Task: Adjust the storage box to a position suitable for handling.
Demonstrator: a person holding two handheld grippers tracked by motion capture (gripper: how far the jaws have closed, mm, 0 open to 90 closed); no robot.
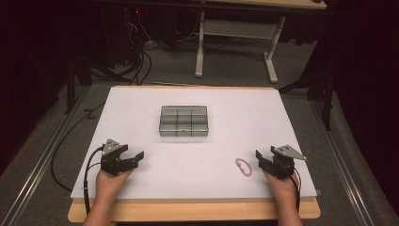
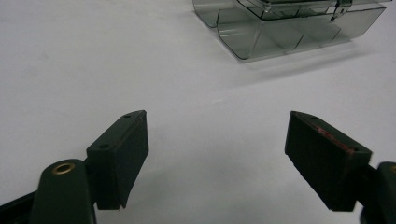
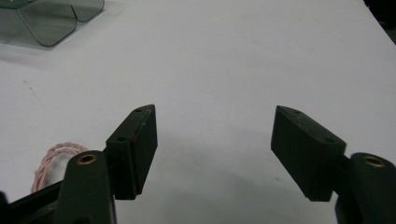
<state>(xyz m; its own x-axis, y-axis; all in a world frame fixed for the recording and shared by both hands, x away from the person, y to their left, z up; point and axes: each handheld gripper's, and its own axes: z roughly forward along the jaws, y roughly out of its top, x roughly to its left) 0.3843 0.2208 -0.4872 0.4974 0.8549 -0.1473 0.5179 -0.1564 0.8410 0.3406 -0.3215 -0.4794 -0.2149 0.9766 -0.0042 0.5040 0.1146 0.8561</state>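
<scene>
A clear grey compartment box [image 1: 183, 121] with its lid closed sits at the middle of the white tabletop [image 1: 211, 99]. A small pink twisted cord loop [image 1: 243, 166] lies flat near the front right. My left gripper [image 1: 137, 158] rests at the front left, open and empty, with its jaws pointing right. In the left gripper view its jaws [image 2: 215, 120] stand wide apart over bare table, and the box [image 2: 280, 28] is ahead at the upper right. My right gripper [image 1: 259, 160] is open and empty just right of the loop. The loop [image 3: 53, 156] shows beside its left jaw, outside the gap [image 3: 212, 114].
The wooden front edge of the table [image 1: 188, 209] runs under both wrists. Beyond the far edge are black cables [image 1: 136, 61] on the floor and the white legs of another table [image 1: 235, 42]. A corner of the box [image 3: 46, 21] shows at the upper left of the right gripper view.
</scene>
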